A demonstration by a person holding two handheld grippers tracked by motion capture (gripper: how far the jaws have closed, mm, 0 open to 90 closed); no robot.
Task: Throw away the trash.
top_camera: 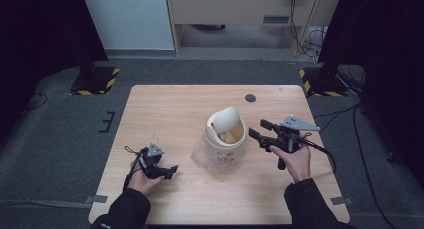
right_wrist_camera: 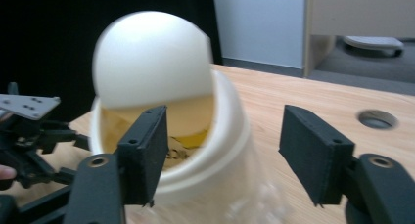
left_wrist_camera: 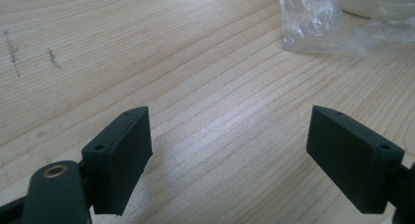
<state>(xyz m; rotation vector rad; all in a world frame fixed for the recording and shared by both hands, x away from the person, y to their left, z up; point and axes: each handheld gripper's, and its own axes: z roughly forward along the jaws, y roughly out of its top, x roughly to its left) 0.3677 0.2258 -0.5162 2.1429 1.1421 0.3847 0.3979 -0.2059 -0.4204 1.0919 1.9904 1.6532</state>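
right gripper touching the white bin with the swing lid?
Apart. High view: the right gripper sits beside the white plastic swing-lid bin, bare wooden table between them, jaws open, nothing held.

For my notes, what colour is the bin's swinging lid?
The lid is cream white, clearest in the right gripper view.

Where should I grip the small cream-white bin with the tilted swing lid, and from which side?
Probably grip the cream-white bin across its round body below the rim, coming level from its right, where the open right gripper already faces it. The tilted swing lid pivots, and clear crinkled plastic crowds the left base.
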